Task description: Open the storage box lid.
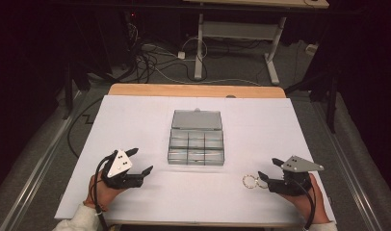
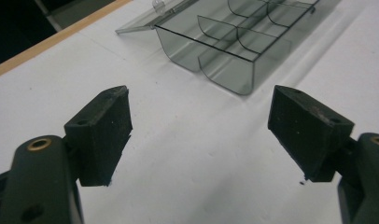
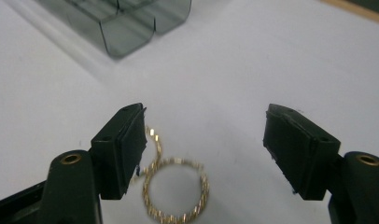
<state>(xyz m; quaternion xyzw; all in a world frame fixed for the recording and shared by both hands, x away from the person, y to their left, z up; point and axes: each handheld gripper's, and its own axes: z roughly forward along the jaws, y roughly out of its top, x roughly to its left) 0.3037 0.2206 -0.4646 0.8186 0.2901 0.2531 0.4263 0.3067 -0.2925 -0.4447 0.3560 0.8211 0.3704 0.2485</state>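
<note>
Left tool (image 1: 139, 161) rests wide open on the white surface (image 1: 136, 115), nothing between its jaws, clear of the work. Divided clear box (image 1: 196, 144) sits mid-surface, lid flipped back so the compartments are reachable. Right tool (image 1: 269, 169) also wide open, gripping nothing, aimed at the gold chain (image 1: 251, 182) just ahead of its tips, probably lined up for a pick.

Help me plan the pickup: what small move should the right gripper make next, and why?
Probably lower the right gripper and close on the gold chain. Its jaws stand open with the chain lying loose on the white table between them, near one pad, not gripped.
</note>
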